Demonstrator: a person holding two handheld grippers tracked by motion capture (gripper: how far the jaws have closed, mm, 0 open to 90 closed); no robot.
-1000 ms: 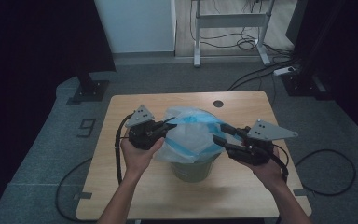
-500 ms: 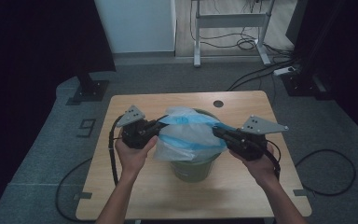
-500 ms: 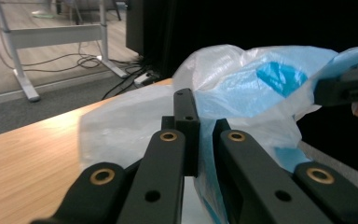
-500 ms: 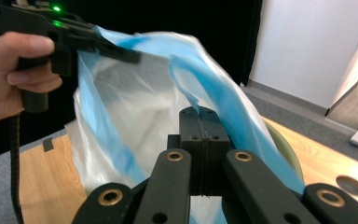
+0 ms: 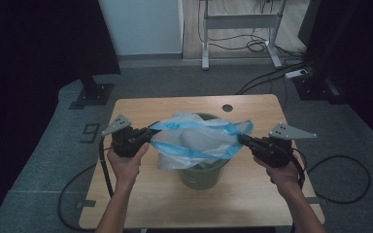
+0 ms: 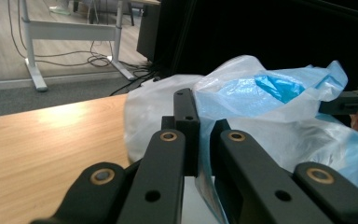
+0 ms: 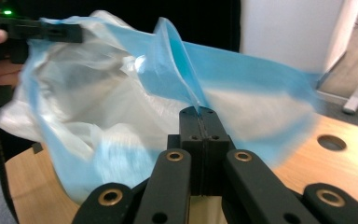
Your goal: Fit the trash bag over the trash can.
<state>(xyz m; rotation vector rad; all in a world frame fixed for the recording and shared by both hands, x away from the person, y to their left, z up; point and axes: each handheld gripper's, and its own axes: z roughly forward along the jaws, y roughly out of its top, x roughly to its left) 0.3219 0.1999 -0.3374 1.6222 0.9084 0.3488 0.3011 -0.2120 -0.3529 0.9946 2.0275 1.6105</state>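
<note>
A blue translucent plastic bag (image 5: 199, 141) hangs stretched open over a green bin (image 5: 200, 174) in the middle of the wooden table (image 5: 145, 204). My left gripper (image 5: 148, 134) is shut on the bag's left rim, and my right gripper (image 5: 243, 140) is shut on its right rim. In the left gripper view the jaws (image 6: 200, 122) pinch the bag (image 6: 261, 98), with the other gripper (image 6: 349, 100) at the far side. In the right gripper view the closed jaws (image 7: 199, 113) clamp a fold of the bag (image 7: 121, 107), and the left gripper (image 7: 42, 30) holds the opposite edge.
A round cable hole (image 5: 227, 108) sits near the table's far edge. Behind the table stand a white desk frame (image 5: 243, 22), floor cables (image 5: 267, 77) and a power strip (image 5: 298, 74). A black stand base (image 5: 94, 92) is at the back left.
Both grippers have moved apart, left one leftward and right one rightward, pulling the bag's mouth wider and flatter over the bin.
</note>
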